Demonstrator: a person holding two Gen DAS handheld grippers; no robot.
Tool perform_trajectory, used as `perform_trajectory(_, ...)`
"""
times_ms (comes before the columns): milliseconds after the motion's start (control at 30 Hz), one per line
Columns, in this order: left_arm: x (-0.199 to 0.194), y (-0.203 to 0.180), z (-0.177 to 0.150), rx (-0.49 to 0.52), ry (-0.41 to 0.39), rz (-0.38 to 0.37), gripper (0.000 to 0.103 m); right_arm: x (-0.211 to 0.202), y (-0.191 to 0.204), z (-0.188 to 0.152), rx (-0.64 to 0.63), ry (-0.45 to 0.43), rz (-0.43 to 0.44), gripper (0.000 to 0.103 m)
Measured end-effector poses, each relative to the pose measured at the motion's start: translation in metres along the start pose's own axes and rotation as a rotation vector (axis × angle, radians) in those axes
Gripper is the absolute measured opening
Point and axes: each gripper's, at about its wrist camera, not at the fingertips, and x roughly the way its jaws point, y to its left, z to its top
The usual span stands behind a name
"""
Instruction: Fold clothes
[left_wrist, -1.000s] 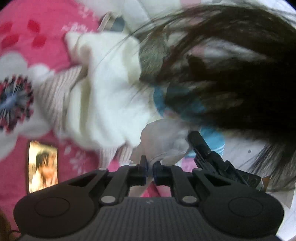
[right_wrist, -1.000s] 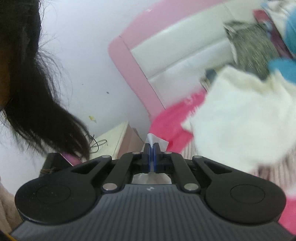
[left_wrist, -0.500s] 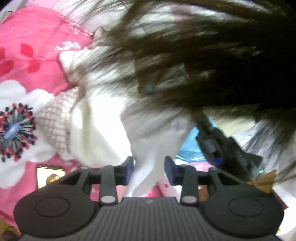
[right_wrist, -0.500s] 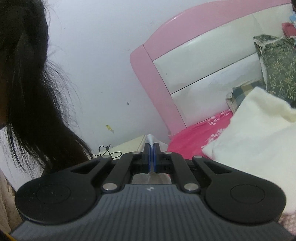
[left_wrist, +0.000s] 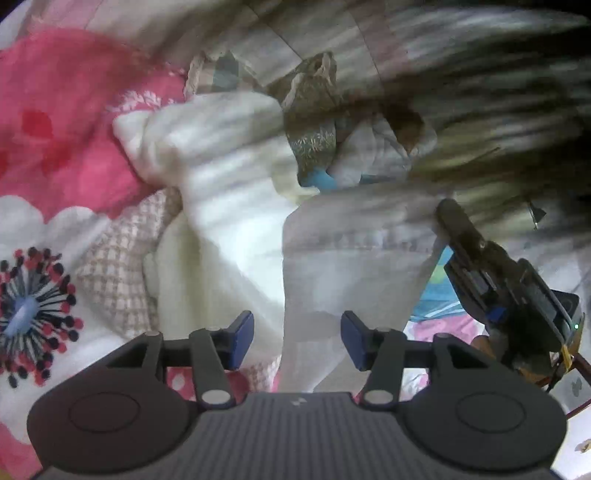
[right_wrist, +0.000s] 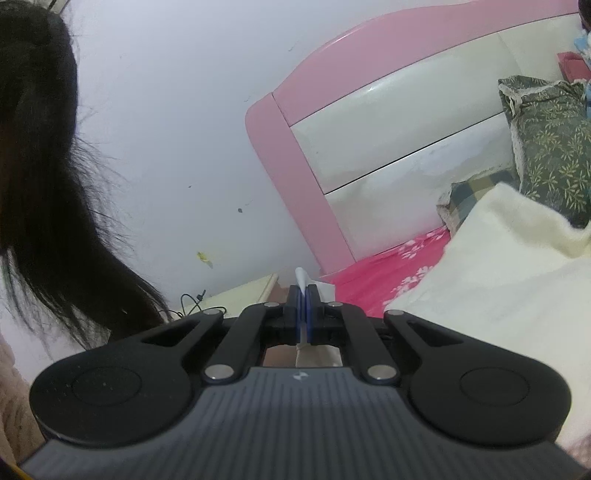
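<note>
A thin pale white garment (left_wrist: 351, 266) hangs in front of my left gripper (left_wrist: 297, 332). Its jaws are opening, and the cloth drops between the blue pads (left_wrist: 242, 336) without being pressed. In the left wrist view the right gripper (left_wrist: 480, 266) comes in from the right and holds the garment's upper corner. In the right wrist view my right gripper (right_wrist: 303, 306) is shut on a thin white edge of that garment (right_wrist: 301, 277). A thick cream garment (left_wrist: 229, 184) lies behind on the bed, and shows as the cream garment (right_wrist: 498, 266) to the right.
A pink bedspread (left_wrist: 55, 129) with a large flower print covers the bed. A checked cloth (left_wrist: 118, 258) lies beside the cream garment. The person's long dark hair (left_wrist: 480, 92) hangs across the top right. A pink and white headboard (right_wrist: 369, 129), green patterned pillow (right_wrist: 546, 140) and bedside cabinet (right_wrist: 240, 295) stand behind.
My left gripper, shut on the white cloth before, has opened and let it go. The person's hair has swept across the left view. The right view has swung toward the headboard.
</note>
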Motion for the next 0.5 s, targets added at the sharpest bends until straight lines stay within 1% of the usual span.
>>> perform_trajectory(33, 0.005, 0.003, 0.002, -0.005, 0.008, -0.008, 0.060, 0.000, -0.001, 0.000, 0.005, -0.002, 0.002, 0.001)
perform_trajectory(67, 0.009, 0.002, 0.003, 0.012, 0.023, -0.020, 0.066, -0.001, -0.002, 0.001, 0.010, -0.005, 0.005, 0.001)
perform_trajectory(167, 0.021, 0.000, 0.004, 0.079, 0.062, -0.056, 0.076, -0.011, -0.002, -0.002, 0.030, -0.020, 0.019, 0.001)
perform_trajectory(200, 0.026, -0.002, 0.004, 0.110, 0.070, -0.067, 0.076, -0.016, -0.002, -0.003, 0.045, -0.025, 0.027, 0.001)
perform_trajectory(300, 0.040, -0.003, 0.006, 0.117, 0.110, -0.104, 0.076, -0.022, -0.004, -0.004, 0.075, -0.021, 0.052, 0.001)
perform_trajectory(367, 0.047, -0.002, 0.012, 0.105, 0.118, -0.117, 0.076, -0.024, -0.004, -0.003, 0.076, -0.014, 0.062, 0.001)
perform_trajectory(500, 0.054, 0.005, 0.024, 0.042, 0.088, -0.204, 0.076, -0.028, -0.003, 0.002, 0.066, -0.017, 0.069, 0.001)
